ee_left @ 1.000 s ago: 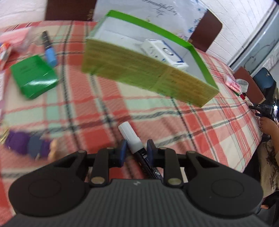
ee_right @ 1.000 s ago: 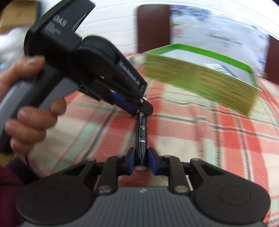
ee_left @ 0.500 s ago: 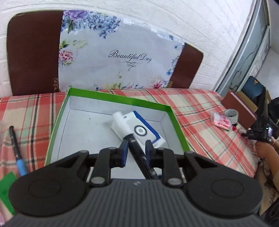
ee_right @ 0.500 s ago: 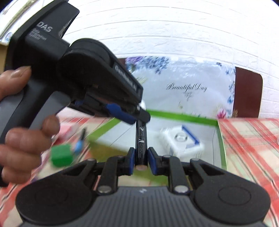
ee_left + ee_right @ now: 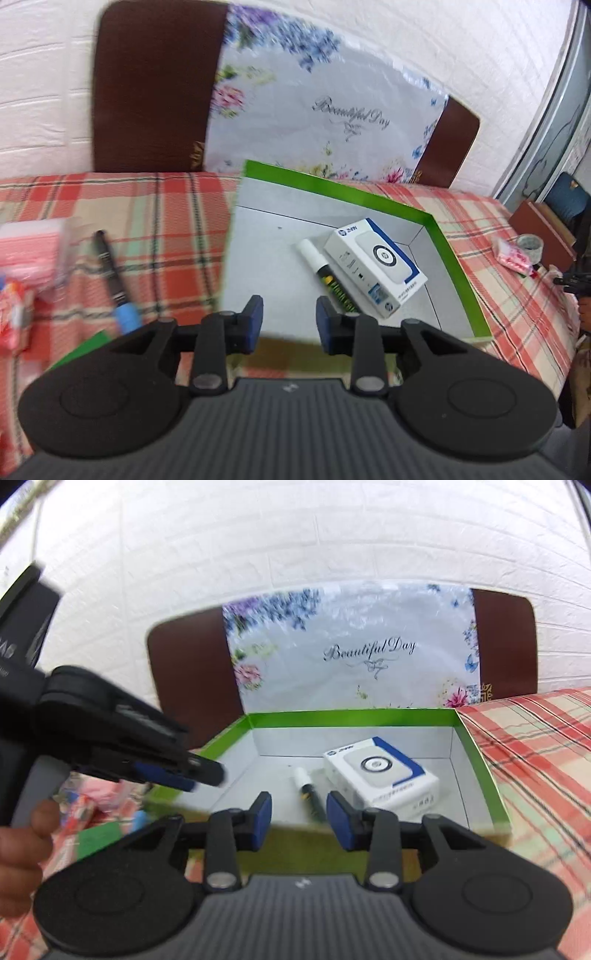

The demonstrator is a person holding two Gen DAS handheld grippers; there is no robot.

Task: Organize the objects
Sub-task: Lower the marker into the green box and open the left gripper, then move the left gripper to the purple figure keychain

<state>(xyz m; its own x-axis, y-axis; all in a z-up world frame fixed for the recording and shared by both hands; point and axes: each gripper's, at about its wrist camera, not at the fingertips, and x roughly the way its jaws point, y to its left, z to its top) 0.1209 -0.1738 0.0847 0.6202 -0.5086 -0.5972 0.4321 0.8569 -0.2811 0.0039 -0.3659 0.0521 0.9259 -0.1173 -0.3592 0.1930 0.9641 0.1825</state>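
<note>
A black marker with a white cap (image 5: 328,276) lies on the grey floor of the green-rimmed box (image 5: 332,184), right beside a white and blue carton (image 5: 373,266). My left gripper (image 5: 289,325) hangs over the box's near wall, its jaws opening with nothing between them. In the right wrist view the marker (image 5: 309,789) and the carton (image 5: 380,771) lie inside the box (image 5: 351,716). My right gripper (image 5: 300,819) stands over the near wall, jaws opening and empty. The left gripper (image 5: 207,770) shows side-on at the left, held by a hand (image 5: 22,845).
On the plaid tablecloth left of the box lie a black pen with a blue cap (image 5: 110,273), pink packets (image 5: 29,243) and a green box (image 5: 85,350). A tape roll (image 5: 530,243) sits far right. Chair backs and a floral cover (image 5: 314,110) stand behind.
Both grippers, earlier shut on the marker together, have let go of it. The marker now lies in the box beside the carton. The left gripper has drawn back and up.
</note>
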